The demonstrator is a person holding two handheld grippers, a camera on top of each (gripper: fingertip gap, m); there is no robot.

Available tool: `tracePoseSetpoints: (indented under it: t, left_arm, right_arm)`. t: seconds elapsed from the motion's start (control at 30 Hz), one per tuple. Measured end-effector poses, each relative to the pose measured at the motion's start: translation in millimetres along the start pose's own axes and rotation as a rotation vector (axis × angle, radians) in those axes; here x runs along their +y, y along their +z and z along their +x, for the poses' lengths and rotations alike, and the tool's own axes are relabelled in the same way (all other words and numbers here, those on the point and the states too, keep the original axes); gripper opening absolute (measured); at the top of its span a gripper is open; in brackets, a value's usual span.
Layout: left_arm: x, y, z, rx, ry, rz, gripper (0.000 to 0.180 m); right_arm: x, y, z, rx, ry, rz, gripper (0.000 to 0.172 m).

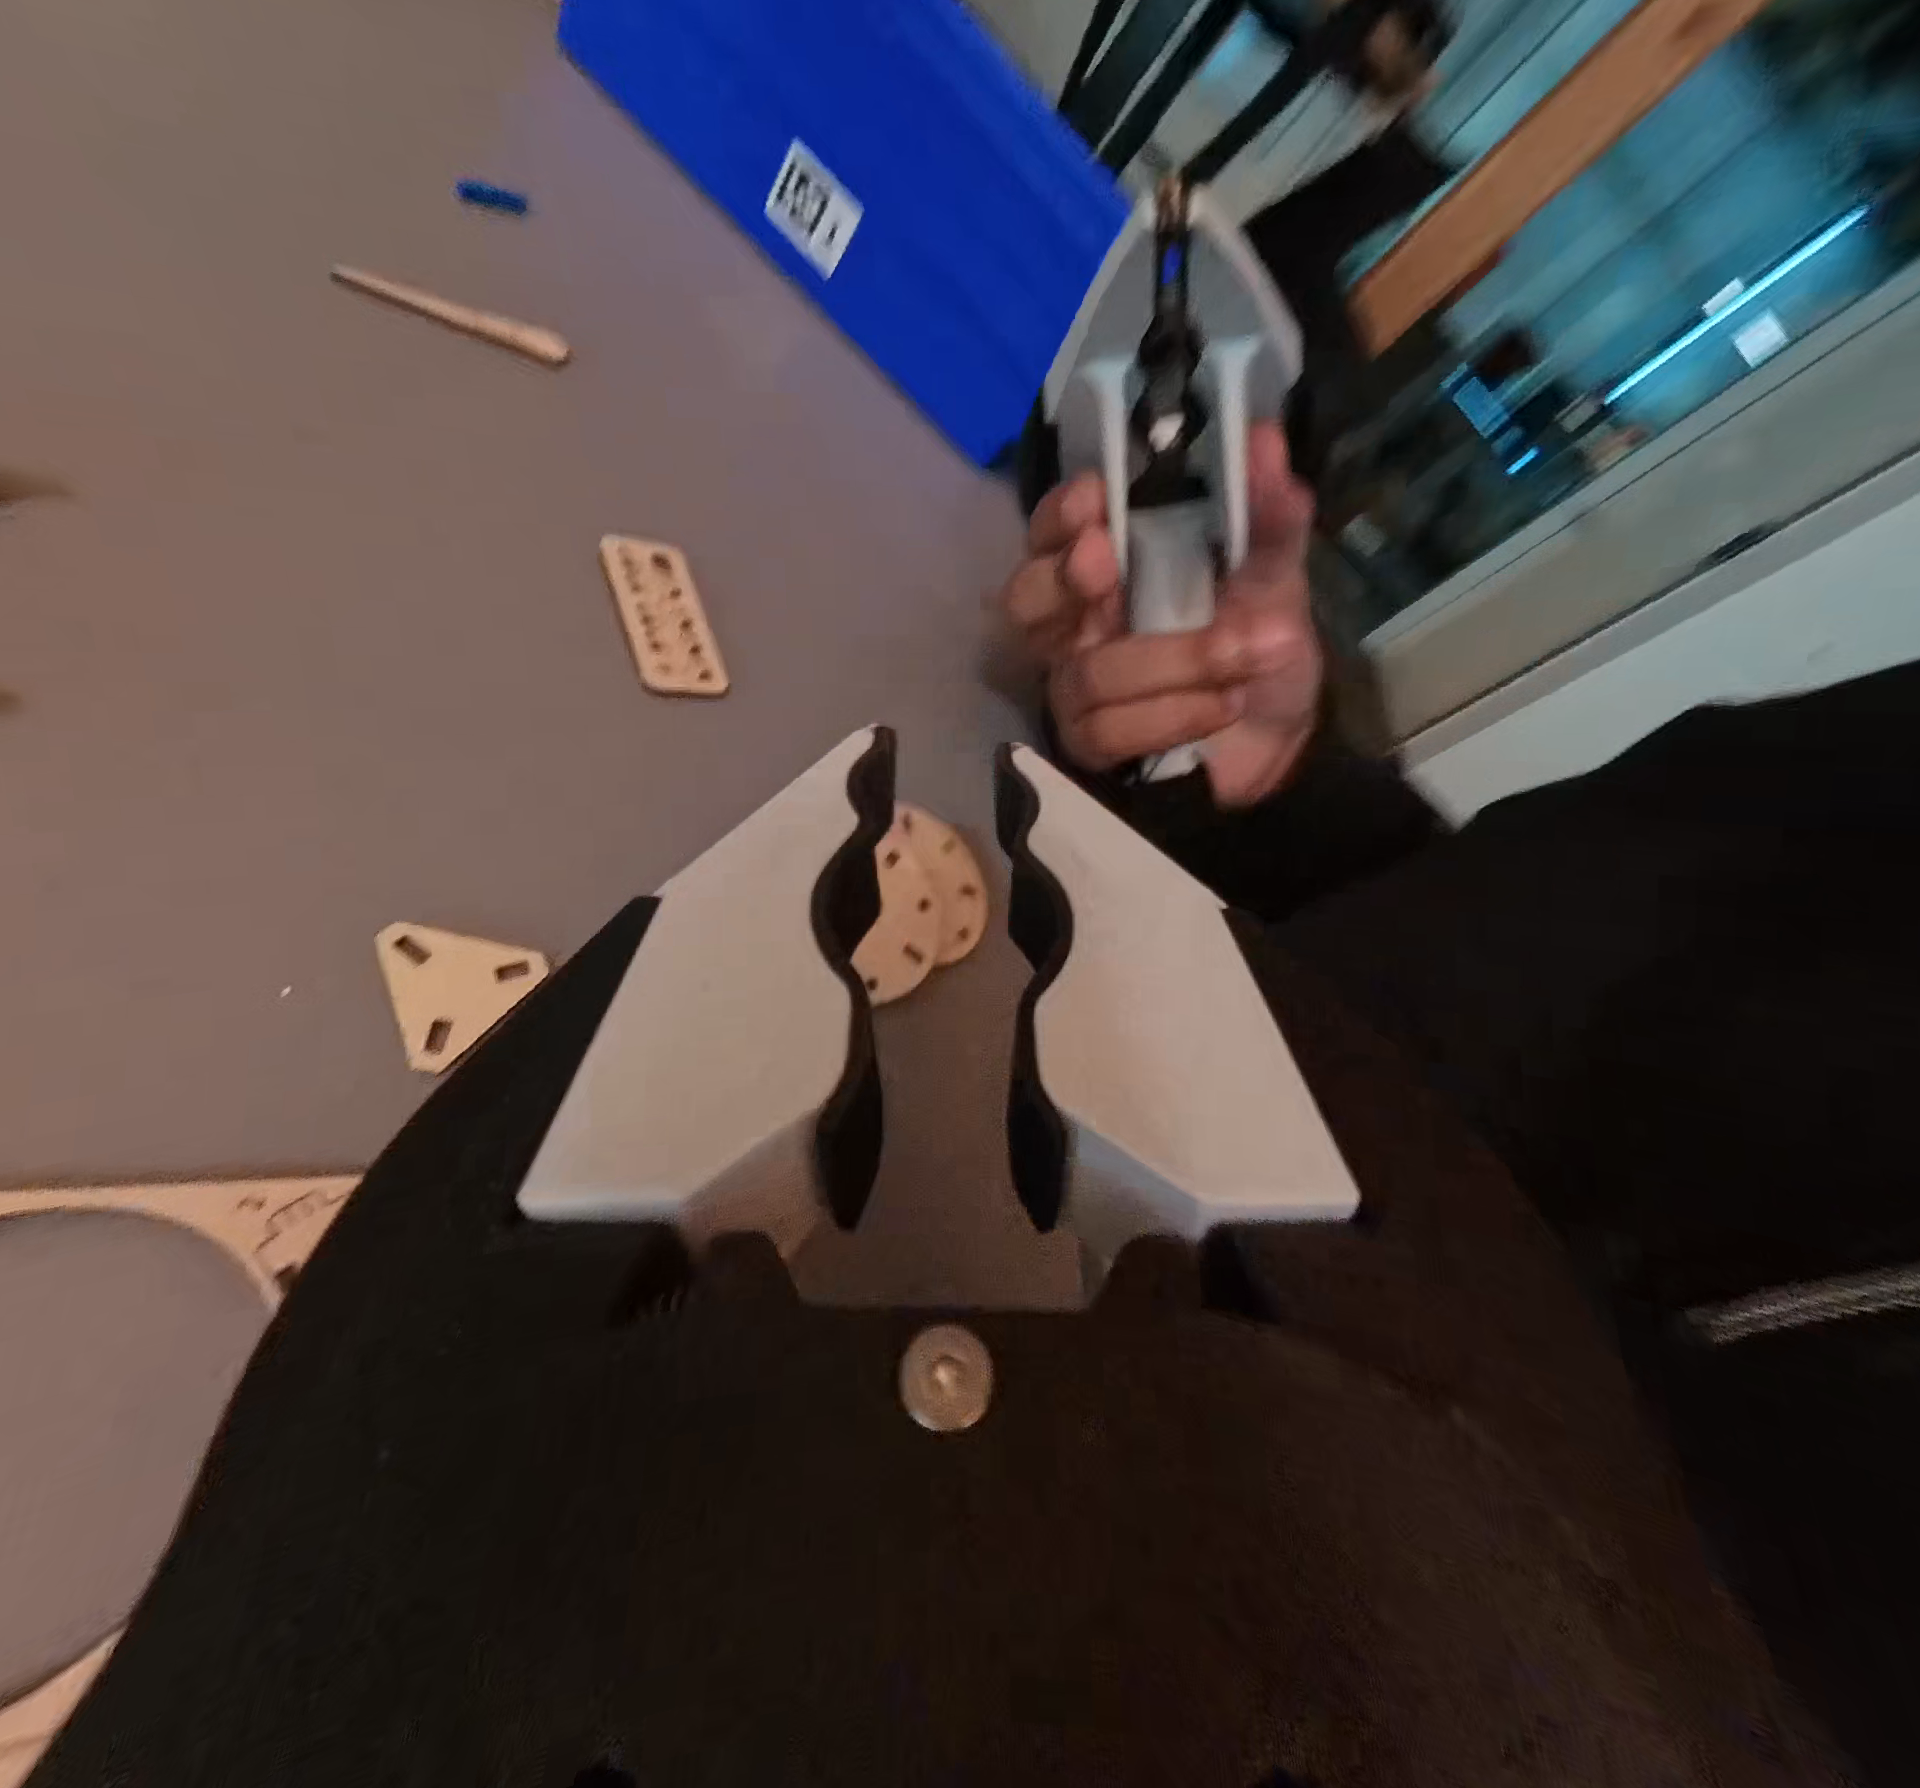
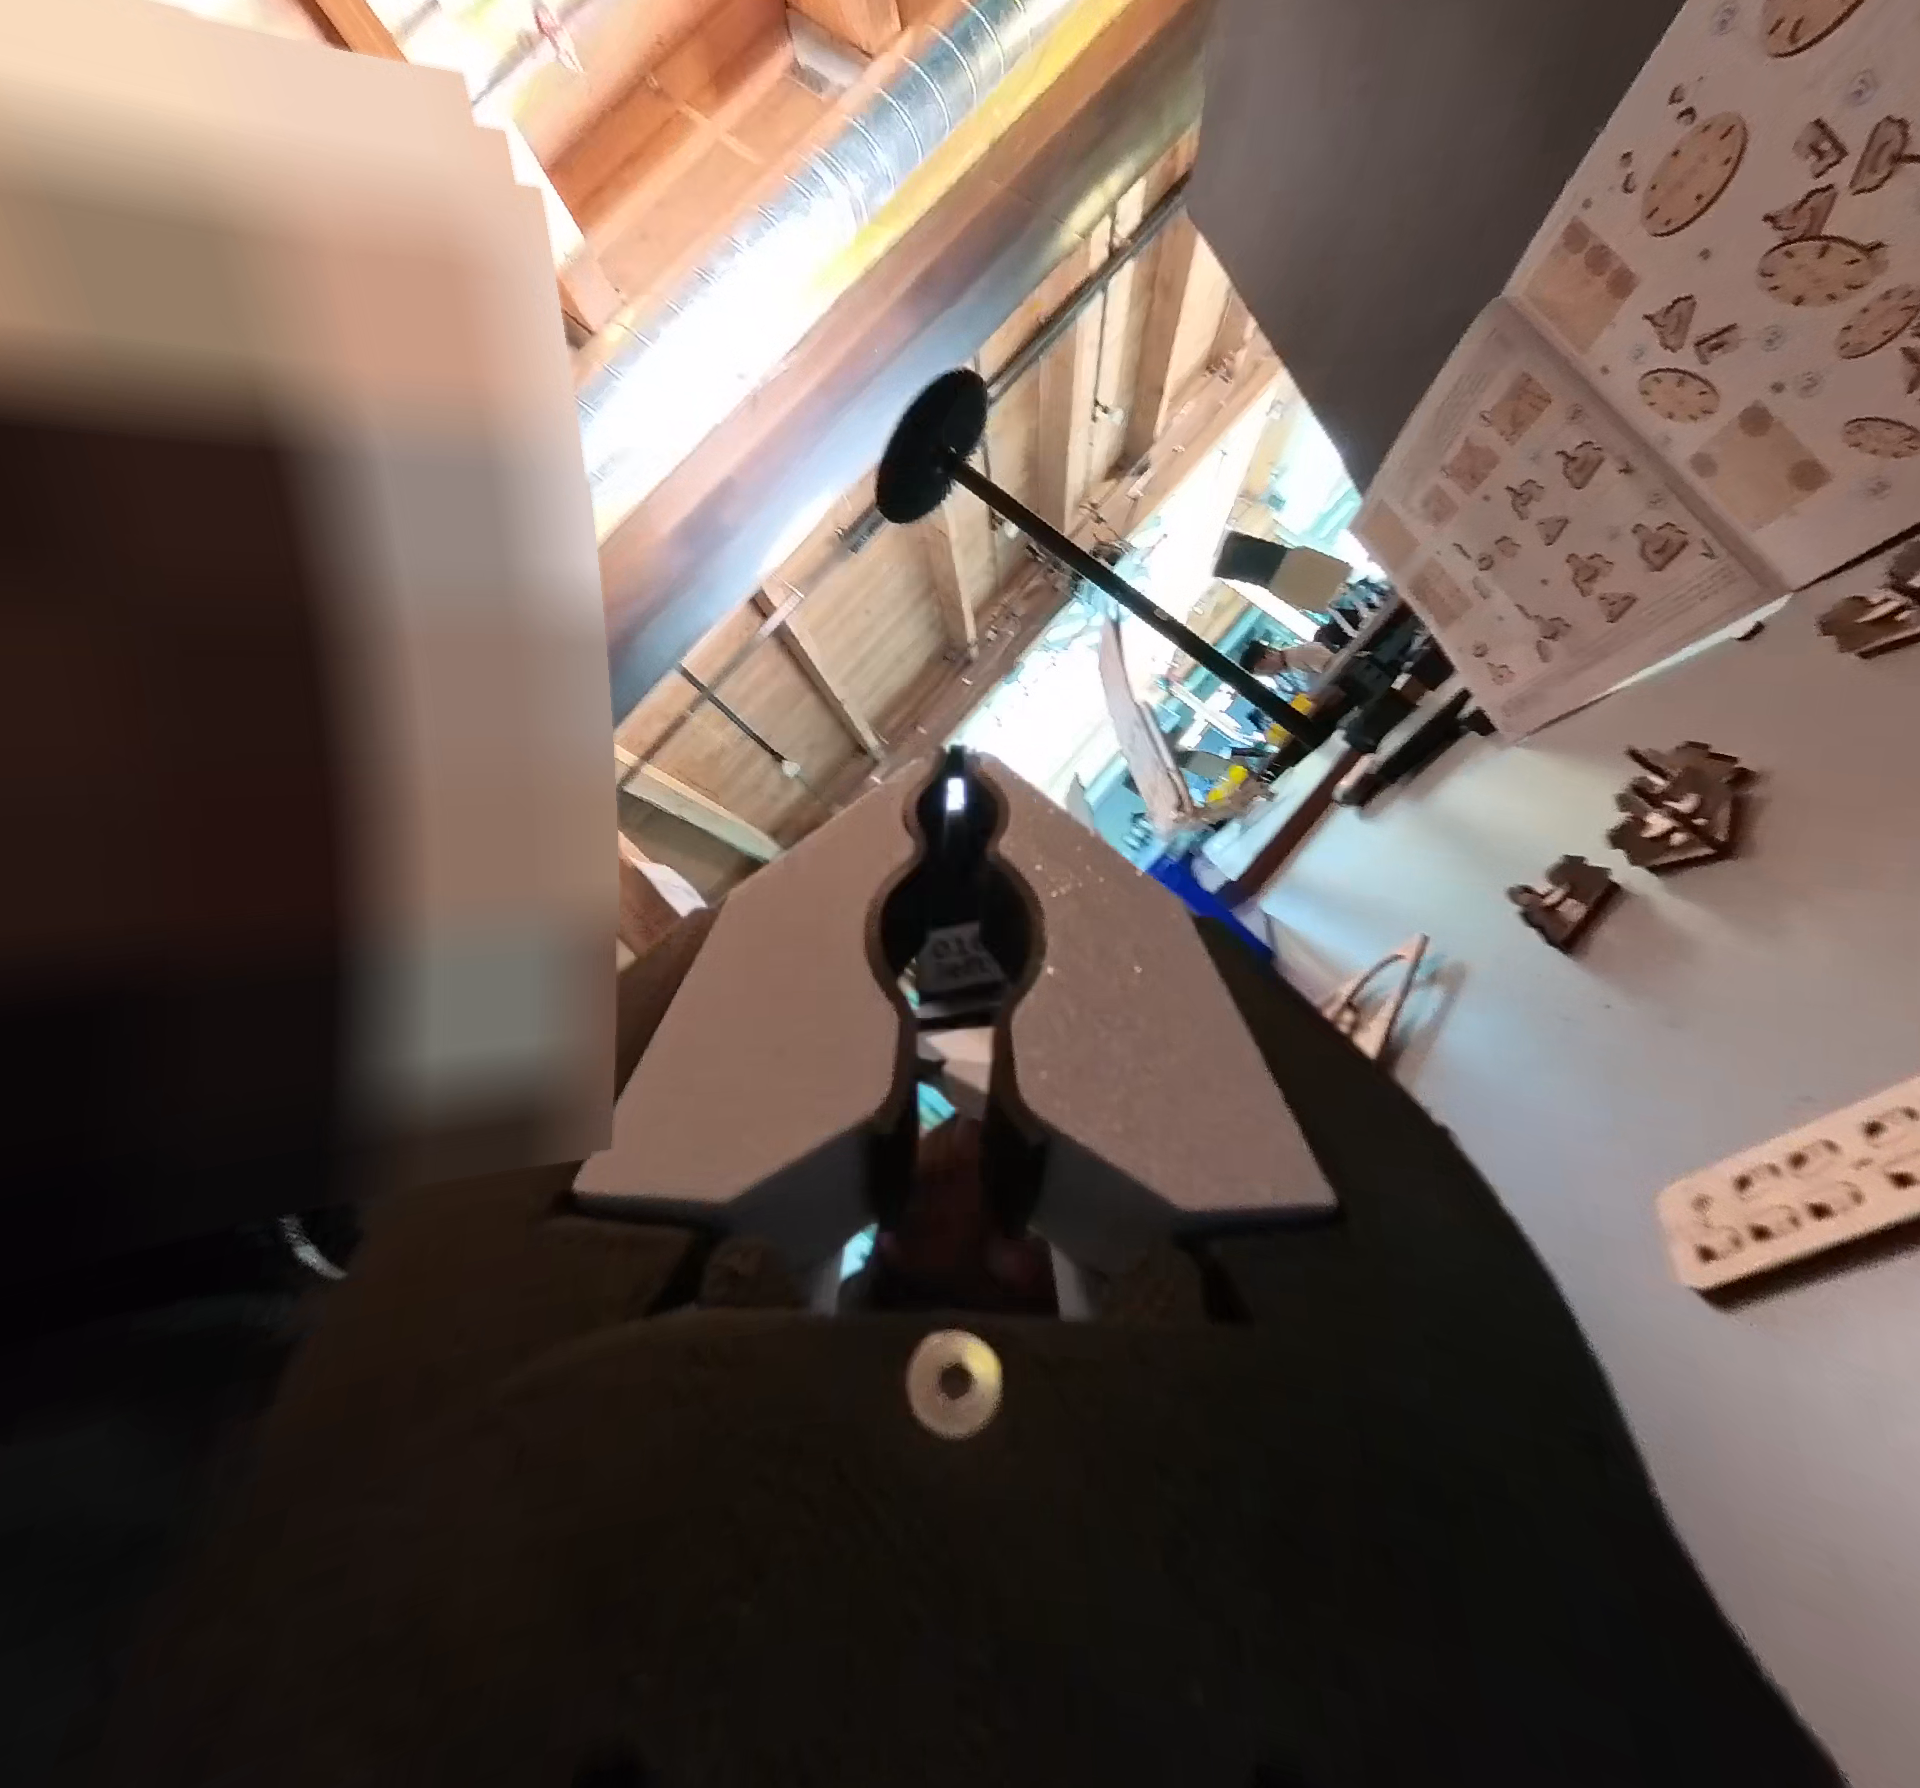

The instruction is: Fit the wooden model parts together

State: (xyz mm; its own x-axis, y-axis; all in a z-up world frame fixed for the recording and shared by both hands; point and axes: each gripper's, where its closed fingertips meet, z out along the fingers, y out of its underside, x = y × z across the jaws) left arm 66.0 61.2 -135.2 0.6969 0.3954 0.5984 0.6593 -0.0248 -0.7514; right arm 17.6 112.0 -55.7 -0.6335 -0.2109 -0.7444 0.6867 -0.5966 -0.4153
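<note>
My left gripper (image 1: 945, 746) is open and holds nothing; it hovers low over the grey table (image 1: 260, 595). Two overlapping round wooden discs with slots (image 1: 935, 897) lie on the table under the gap between its fingers, not touched. My right gripper (image 2: 956, 762) points up towards the ceiling and is shut on a slim black object with a small label (image 2: 961, 959) that sits in the hollows of its pads. In the left wrist view a hand (image 1: 1174, 658) holds the right gripper (image 1: 1179, 200) upright off the table's edge, with the dark object (image 1: 1164, 367) between its fingers.
A wooden plate with holes (image 1: 665, 616), a triangular piece (image 1: 447, 990), a stick (image 1: 447, 315), a small blue part (image 1: 490, 195) and a blue bin (image 1: 790, 128) are on the table. The right wrist view shows a picture sheet (image 2: 1714, 284), dark wooden pieces (image 2: 1673, 803) and a black pole (image 2: 1091, 575).
</note>
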Motion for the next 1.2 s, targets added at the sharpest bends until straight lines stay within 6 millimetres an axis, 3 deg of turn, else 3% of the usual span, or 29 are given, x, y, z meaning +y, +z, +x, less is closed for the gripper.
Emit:
tracePoseSetpoints:
  t: [0.03, 0.17, 0.3, 0.5, 0.57, 0.63, 0.8, 1.0, 1.2]
  left_arm:
    - [6.8, 2.6, -1.9, -0.042, 0.040, -0.043, 0.023]
    - [29.7, 12.5, -13.2, -0.174, 0.146, -0.145, 0.052]
    - [53.2, 24.5, -15.5, -0.225, 0.182, -0.244, 0.061]
    - [69.7, 30.9, -26.4, -0.348, 0.315, -0.339, 0.069]
    - [70.5, 32.0, -24.7, -0.344, 0.314, -0.331, 0.068]
    - [70.9, 30.5, -26.2, -0.358, 0.312, -0.335, 0.050]
    - [62.2, 23.3, -28.9, -0.355, 0.296, -0.294, 0.050]
    - [30.3, 4.4, -63.0, -0.477, 0.359, -0.289, 0.050]
    - [31.7, 24.0, -75.9, -0.364, 0.325, -0.400, 0.050]
  right_arm:
    - [3.7, 0.1, 1.1, 0.024, -0.032, -0.027, 0.000]
    - [18.5, -3.6, 7.3, 0.134, -0.184, -0.143, 0.000]
    - [25.9, -9.6, 7.2, 0.189, -0.258, -0.198, 0.000]
    - [27.7, -14.4, 4.9, 0.209, -0.279, -0.200, 0.000]
    - [27.9, -15.2, 5.1, 0.214, -0.281, -0.199, 0.000]
    - [29.7, -16.2, 6.7, 0.233, -0.313, -0.214, 0.000]
    - [29.9, -18.3, 2.3, 0.256, -0.369, -0.232, 0.000]
    - [18.5, -26.5, 4.0, 0.282, -0.381, -0.201, 0.000]
    - [16.8, -29.7, 2.9, 0.290, -0.403, -0.210, 0.000]
